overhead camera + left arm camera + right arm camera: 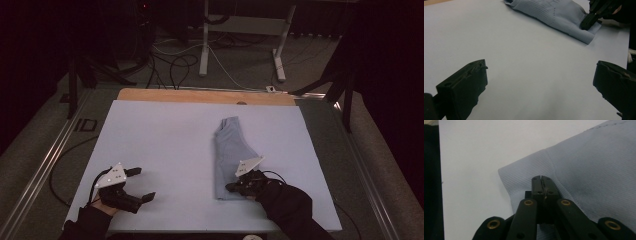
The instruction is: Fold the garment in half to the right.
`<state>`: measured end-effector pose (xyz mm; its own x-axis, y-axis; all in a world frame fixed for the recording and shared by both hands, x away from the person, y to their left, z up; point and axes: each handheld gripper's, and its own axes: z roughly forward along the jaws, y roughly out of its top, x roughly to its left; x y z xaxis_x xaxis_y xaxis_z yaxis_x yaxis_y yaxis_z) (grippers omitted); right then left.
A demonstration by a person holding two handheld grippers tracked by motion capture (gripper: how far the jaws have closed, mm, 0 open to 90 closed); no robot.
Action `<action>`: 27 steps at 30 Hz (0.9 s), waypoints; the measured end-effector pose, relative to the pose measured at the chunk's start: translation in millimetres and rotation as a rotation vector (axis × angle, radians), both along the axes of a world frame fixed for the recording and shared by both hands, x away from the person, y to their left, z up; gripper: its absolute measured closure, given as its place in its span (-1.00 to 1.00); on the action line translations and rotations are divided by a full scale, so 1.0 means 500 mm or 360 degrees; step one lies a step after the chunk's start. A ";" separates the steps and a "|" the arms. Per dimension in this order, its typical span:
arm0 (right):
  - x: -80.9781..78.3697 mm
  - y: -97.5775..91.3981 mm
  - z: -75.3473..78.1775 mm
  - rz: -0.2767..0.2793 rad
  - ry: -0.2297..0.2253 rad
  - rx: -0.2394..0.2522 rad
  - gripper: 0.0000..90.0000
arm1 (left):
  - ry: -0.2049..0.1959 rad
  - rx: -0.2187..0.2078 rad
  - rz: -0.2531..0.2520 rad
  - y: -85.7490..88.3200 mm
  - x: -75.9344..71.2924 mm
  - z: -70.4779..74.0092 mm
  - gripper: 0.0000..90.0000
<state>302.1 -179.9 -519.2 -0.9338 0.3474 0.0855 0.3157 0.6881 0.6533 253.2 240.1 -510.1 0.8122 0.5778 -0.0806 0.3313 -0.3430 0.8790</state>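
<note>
At the left of the high view, the left gripper [136, 184] rests low over the near-left part of the table [160, 140], held in a hand in a dark sleeve. Its jaws stand wide apart with nothing between them; the left gripper view looks along them over bare pale surface, with the garment well off toward the far right. This gripper is idle, and it is well apart from the cloth.

Toward the middle right lies the pale blue garment [231, 155], a knit piece with a ribbed hem. It is already folded into a long narrow shape running away from the person, with its far end a little rumpled and angled. It lies flat on the table, right of centre.

At its near end sits the right gripper [231, 187], coming in from the right in the other hand. In the right gripper view its jaws [541, 181] are pressed together right over the ribbed band near the hem corner; whether a layer of cloth is pinched between them or they simply press down on it, I cannot tell for sure.

Judging from this, the lengthwise folding looks done. What seems left is a crosswise fold, bringing the near hem up toward the far end, and perhaps tidying that rumpled far edge. The left gripper would likely have to come across to help.
</note>
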 end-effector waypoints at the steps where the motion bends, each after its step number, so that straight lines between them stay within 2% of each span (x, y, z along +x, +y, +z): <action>1: -0.003 -0.001 0.000 0.0016 -0.0013 -0.0007 1.00 | -0.0001 -0.0002 0.0001 0.000 0.000 0.000 -0.99; 6: -0.020 0.000 0.002 0.0072 -0.0035 -0.0033 1.00 | -0.0003 0.0004 -0.0001 -0.001 -0.001 0.001 -0.99; 13: -0.025 -0.001 0.002 0.0128 -0.0058 -0.0048 1.00 | 0.0001 -0.0005 0.0002 0.000 0.000 0.000 -0.99; 16: -0.025 -0.002 0.000 0.0120 -0.0043 -0.0032 1.00 | 0.0003 0.0004 -0.0004 -0.002 -0.001 -0.001 -0.99; 19: -0.025 -0.004 -0.002 0.0131 -0.0061 -0.0018 1.00 | 0.0006 0.0000 -0.0002 -0.003 -0.001 -0.001 -0.99; 23: -0.026 -0.002 -0.001 0.0134 -0.0079 -0.0030 1.00 | 0.0002 0.0008 -0.0005 -0.003 -0.001 -0.001 -0.99; 24: -0.022 -0.003 0.000 0.0162 -0.0108 -0.0047 1.00 | 0.0003 -0.0004 0.0002 -0.002 0.000 0.000 -0.99; 25: -0.022 -0.003 0.000 0.0162 -0.0108 -0.0047 1.00 | 0.0003 -0.0004 0.0002 -0.002 0.000 0.000 -0.99; 26: -0.023 -0.001 0.001 0.0150 -0.0110 -0.0052 1.00 | -0.0002 0.0004 0.0000 -0.003 -0.001 0.001 -0.99; 27: -0.026 0.002 0.004 0.0122 -0.0081 -0.0043 1.00 | -0.0002 0.0007 -0.0002 -0.003 -0.001 0.001 -0.99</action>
